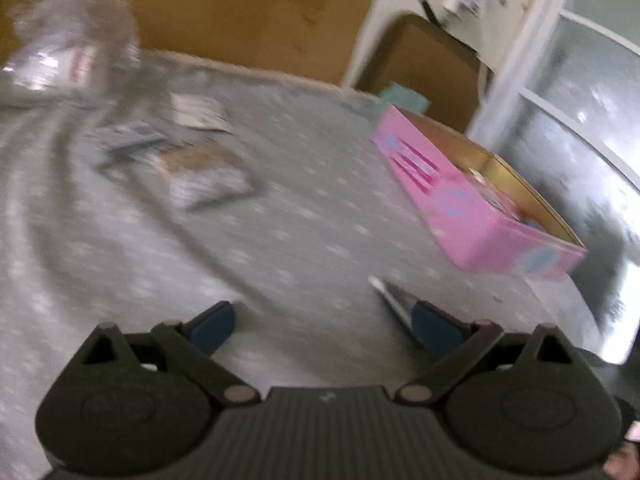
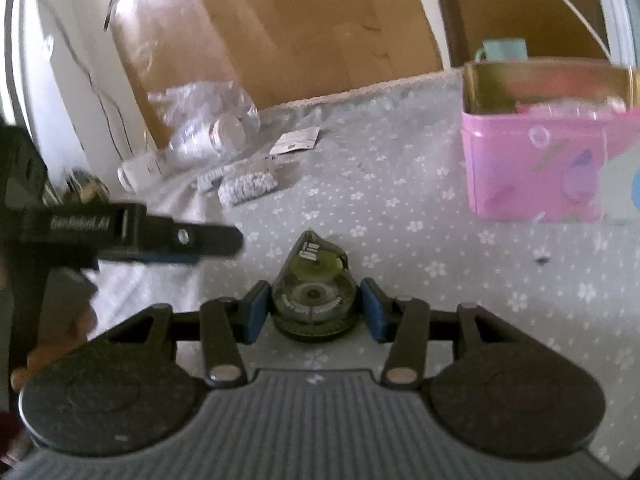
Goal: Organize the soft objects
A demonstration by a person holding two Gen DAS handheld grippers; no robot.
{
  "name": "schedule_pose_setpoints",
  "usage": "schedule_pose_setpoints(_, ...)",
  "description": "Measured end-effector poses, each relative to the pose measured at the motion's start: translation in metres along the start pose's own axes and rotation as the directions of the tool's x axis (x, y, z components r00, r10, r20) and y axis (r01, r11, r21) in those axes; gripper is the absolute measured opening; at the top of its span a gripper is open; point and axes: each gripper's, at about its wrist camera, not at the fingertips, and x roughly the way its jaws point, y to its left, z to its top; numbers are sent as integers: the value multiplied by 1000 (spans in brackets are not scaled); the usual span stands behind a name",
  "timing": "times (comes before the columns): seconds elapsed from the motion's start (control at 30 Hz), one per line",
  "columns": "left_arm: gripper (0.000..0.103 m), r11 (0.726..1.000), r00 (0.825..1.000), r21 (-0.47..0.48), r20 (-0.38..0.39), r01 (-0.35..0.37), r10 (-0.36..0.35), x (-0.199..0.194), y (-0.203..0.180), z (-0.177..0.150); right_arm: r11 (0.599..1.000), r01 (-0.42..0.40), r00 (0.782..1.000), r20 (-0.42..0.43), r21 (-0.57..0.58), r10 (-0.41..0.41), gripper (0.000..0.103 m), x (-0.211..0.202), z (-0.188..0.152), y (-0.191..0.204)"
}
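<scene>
Right wrist view: we have our right gripper point(image 2: 314, 312) closed on a green correction-tape dispenser point(image 2: 314, 288) over the floral bedspread point(image 2: 400, 208), near its front edge. The pink tin point(image 2: 536, 168) toward the far right corner holds some items. Packets point(image 2: 248, 188) and a plastic bag point(image 2: 208, 124) remain far left. Our left gripper point(image 1: 324, 326) gapes wide, empty.

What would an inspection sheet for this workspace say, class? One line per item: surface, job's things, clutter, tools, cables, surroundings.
Surface: grey flowered cloth, wrinkled.
Job's things: correction tape dispenser between the right tool's pads; open pink tin ahead to the right; small packets on the cloth.
Clutter: clear plastic bag with bottles at the far left.
Tools: right tool shut on the dispenser; left tool open, empty.
Cables: thin white cord over the chair.
Surroundings: cardboard, brown chair, mug.
</scene>
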Motion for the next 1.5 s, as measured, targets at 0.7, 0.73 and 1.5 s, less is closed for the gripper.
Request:
schedule_pose_setpoints(0.7, 45, 962, 940, -63, -204, 267, -275, 42, -71, 8, 999, -33, 982, 188, 4, 32, 52, -41, 6, -17)
schedule_pose_setpoints(0.73, 45, 959, 939, -32, -192, 283, -284, 40, -79, 13, 1000, -7, 976, 218, -10, 9, 52, -46, 11, -18)
schedule_pose_setpoints(1.5, 90, 941, 976, 264, 8, 209, -219, 72, -155, 82, 931, 364, 862, 368, 27, -348, 53, -29, 59, -73)
